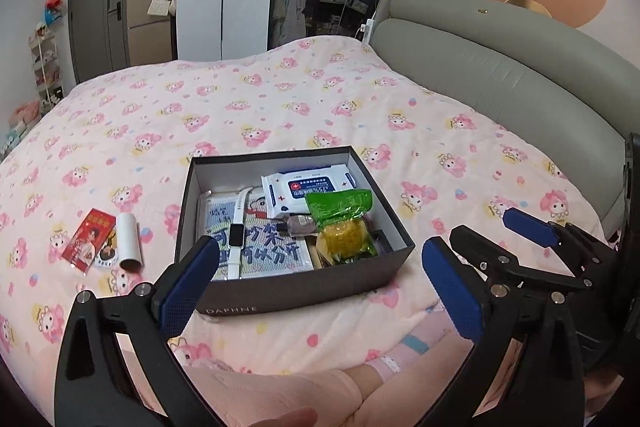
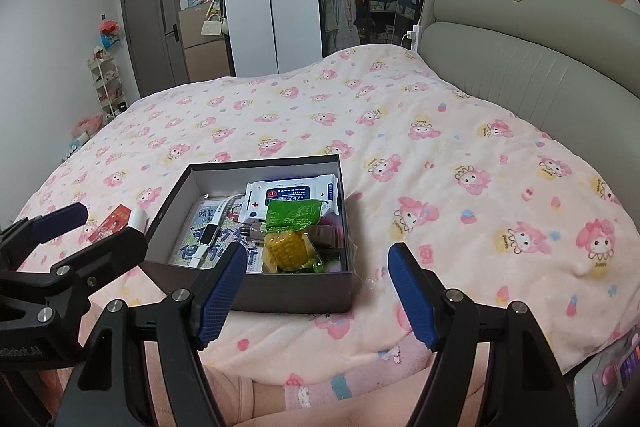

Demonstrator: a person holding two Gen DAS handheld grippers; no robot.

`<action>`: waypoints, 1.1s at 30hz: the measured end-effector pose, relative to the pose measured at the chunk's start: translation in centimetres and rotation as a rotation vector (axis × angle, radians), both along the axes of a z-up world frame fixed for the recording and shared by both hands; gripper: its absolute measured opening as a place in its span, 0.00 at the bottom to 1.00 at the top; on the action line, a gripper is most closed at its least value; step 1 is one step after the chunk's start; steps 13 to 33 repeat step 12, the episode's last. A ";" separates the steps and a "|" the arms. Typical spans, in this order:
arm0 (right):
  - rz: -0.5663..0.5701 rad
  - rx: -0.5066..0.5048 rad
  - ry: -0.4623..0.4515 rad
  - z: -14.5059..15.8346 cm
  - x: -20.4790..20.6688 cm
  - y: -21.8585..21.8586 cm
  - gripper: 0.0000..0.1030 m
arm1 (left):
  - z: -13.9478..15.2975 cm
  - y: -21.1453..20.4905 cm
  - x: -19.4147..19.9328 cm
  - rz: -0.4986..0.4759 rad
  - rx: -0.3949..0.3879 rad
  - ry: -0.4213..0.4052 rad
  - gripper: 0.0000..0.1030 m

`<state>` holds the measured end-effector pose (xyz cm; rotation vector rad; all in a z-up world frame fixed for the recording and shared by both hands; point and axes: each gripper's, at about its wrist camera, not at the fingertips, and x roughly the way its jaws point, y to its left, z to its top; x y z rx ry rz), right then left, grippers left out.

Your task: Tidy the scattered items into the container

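Between placements: left claw (image 1: 320,279) and right claw (image 2: 316,291) hang wide open and empty before the part-filled shoebox (image 1: 296,291) on the bed (image 1: 280,99); next, reach left for the red packet (image 1: 90,237) and white tube (image 1: 129,241).

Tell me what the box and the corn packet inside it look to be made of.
Box: likely stiff cardboard, matte dark grey outside, pale inside, with straight walls and sharp corners. Corn packet: looks like thin glossy plastic film, green printed top and clear bottom showing the yellow cob, with crinkles and shine.
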<state>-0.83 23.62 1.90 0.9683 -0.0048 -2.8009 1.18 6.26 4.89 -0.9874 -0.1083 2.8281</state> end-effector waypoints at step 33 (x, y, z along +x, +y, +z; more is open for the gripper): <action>0.020 -0.009 -0.004 0.1 0.7 -0.7 0.69 | 0.5 -0.4 1.3 0.013 -0.026 0.021 0.99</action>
